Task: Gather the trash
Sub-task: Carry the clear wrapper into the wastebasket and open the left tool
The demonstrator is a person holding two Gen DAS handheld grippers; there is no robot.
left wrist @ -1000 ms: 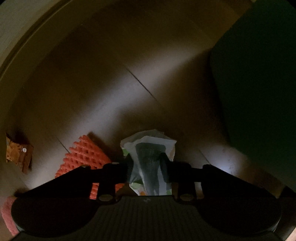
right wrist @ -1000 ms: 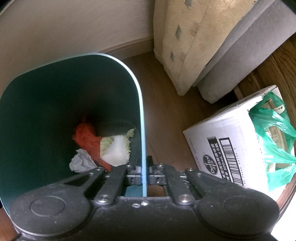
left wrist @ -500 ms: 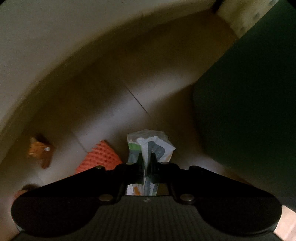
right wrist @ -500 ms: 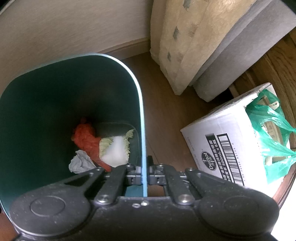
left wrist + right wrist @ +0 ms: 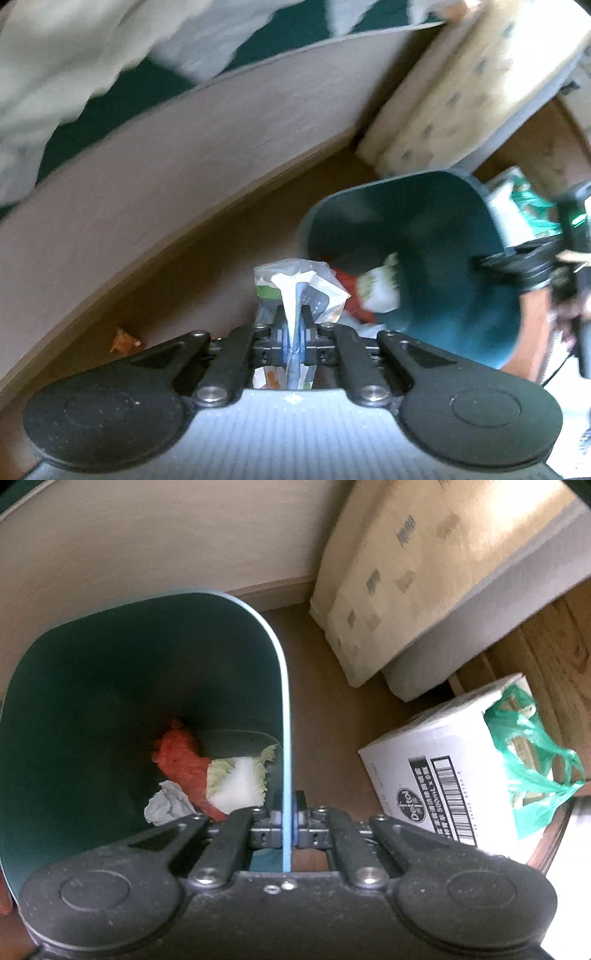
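A: Left wrist view first; left gripper (image 5: 294, 332) has its jaws clenched on a crumpled plastic wrapper (image 5: 295, 282), white with green and grey print; wrapper pinched at its middle, bulging out past the fingertips.

B: Surroundings?

A: Wrapper hangs clear of the wooden floor (image 5: 207, 266), at the near rim of the teal bin (image 5: 443, 236); red scrap and a pale cabbage leaf visible inside; a small orange wrapper (image 5: 123, 339) lies on the floor to the left, beside the pale panel.

B: Right wrist view?

A: Right gripper (image 5: 288, 812) jaws clamped on the bin's thin blue rim (image 5: 286, 738); rim runs straight between the pads; inside lie red netting (image 5: 181, 760), cabbage leaf (image 5: 240, 779), crumpled grey paper (image 5: 166, 805).

B: Outward?

A: White cardboard box (image 5: 436, 775) with a green plastic bag (image 5: 532, 753) stands right of the bin, apart from it; folded mattress (image 5: 424, 583) behind.
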